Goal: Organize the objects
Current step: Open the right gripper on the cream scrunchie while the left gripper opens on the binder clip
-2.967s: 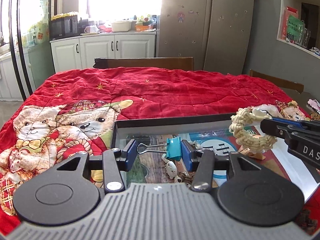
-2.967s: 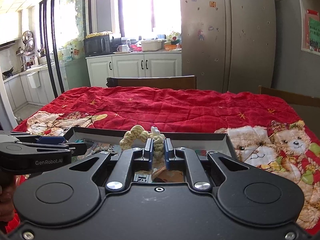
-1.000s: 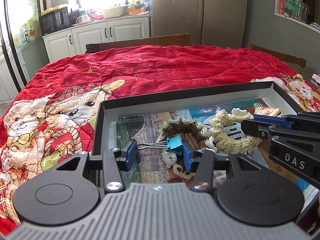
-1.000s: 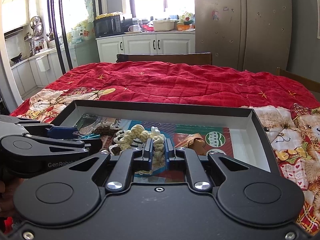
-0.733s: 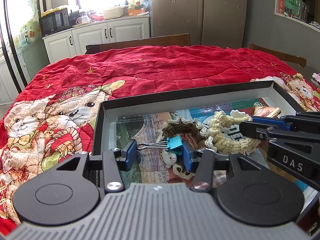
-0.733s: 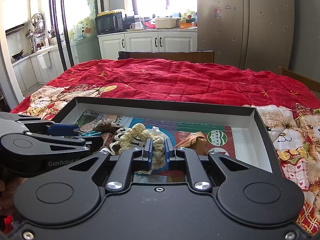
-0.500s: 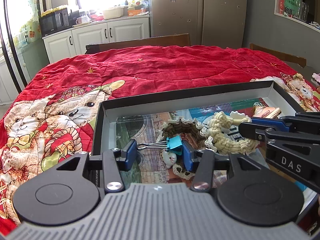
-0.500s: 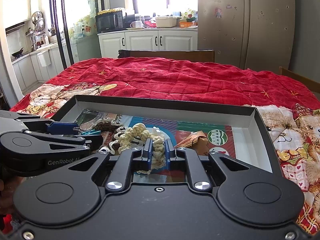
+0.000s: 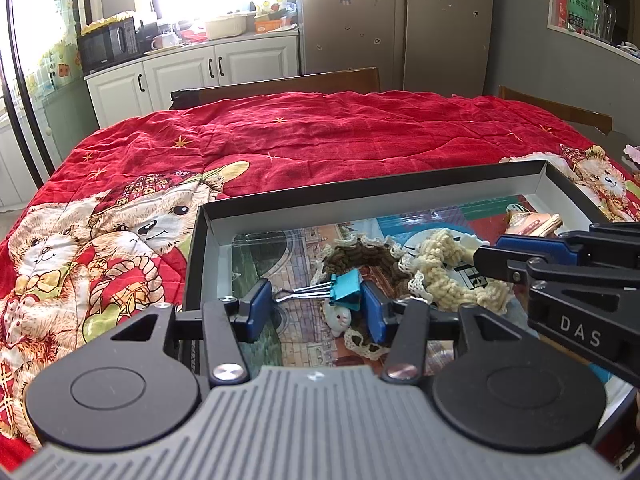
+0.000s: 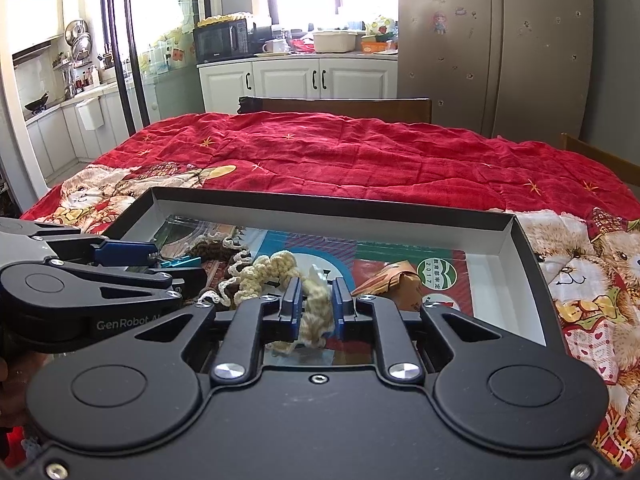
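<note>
A shallow black tray [image 9: 360, 196] [image 10: 332, 206] lies on the red bear quilt. My left gripper [image 9: 316, 300] [image 10: 176, 266] hangs low over the tray's left part. A teal binder clip [image 9: 346, 286] spans its blue pads, wire handles at the left pad and body against the right. The jaws are opening, and the clip still touches both pads. My right gripper [image 10: 316, 286] [image 9: 500, 252] is over the tray's middle. A cream crochet ring [image 10: 280, 268] [image 9: 444, 268] fills the narrow gap between its pads as those jaws start opening. Most of the ring rests on the tray floor.
In the tray lie a brown crochet doily [image 9: 360, 256] [image 10: 212, 250], a small white figurine [image 9: 338, 316] and a brown paper packet [image 10: 400, 276] [image 9: 532, 222]. The quilt [image 9: 320, 144] covers the table beyond. Wooden chair backs [image 10: 340, 106] stand at the far edge.
Both grippers have come down from above the tray's rim into it with their things. The right pads now stand slightly wider around the crochet ring. The left pads and clip look unchanged.
</note>
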A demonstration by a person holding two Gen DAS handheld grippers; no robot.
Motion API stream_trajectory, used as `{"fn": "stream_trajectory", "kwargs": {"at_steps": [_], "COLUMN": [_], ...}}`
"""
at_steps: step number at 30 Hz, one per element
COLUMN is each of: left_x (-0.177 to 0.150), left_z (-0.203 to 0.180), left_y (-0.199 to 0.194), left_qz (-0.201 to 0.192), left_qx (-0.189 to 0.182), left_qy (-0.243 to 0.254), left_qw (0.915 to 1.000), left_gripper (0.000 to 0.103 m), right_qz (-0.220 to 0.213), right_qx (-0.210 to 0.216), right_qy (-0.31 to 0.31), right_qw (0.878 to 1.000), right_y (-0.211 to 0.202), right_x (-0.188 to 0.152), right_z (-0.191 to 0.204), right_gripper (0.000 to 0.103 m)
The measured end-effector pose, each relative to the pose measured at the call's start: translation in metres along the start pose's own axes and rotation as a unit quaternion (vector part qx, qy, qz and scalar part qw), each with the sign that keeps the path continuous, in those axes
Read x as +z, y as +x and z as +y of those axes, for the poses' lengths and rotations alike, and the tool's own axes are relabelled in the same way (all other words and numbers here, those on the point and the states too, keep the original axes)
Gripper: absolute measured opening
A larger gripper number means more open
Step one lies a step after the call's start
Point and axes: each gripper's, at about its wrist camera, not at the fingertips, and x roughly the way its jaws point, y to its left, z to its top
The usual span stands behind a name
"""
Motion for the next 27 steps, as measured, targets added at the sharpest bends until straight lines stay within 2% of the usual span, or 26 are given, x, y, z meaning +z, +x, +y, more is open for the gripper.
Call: {"fn": "stream_trajectory", "kwargs": {"at_steps": [2, 12, 22, 27], "left_x": [0.0, 0.001, 0.001, 0.001], "left_z": [0.0, -0.002, -0.004, -0.006], "left_y": [0.0, -0.003, -0.009, -0.011], "left_qz": [0.0, -0.008, -0.028, -0.038], "left_qx": [0.0, 0.002, 0.01, 0.014], "left_qy": [0.0, -0.001, 0.006, 0.013], "left_qw": [1.0, 1.0, 0.9995, 0.9991], "left_gripper": [0.065, 0.07, 0.082, 0.085], "right_qz": [-0.001, -0.011, -0.024, -0.028], "right_qx": [-0.001, -0.008, -0.012, -0.013], "right_qy": [0.002, 0.001, 0.004, 0.003], "right_qw": [1.0, 1.0, 1.0, 1.0], "right_y": [0.0, -0.003, -0.007, -0.009], "right_x": [0.0, 0.001, 0.001, 0.001], "right_z": [-0.001, 0.0, 0.0, 0.0], "right_gripper": [0.021, 0.026, 0.032, 0.033]}}
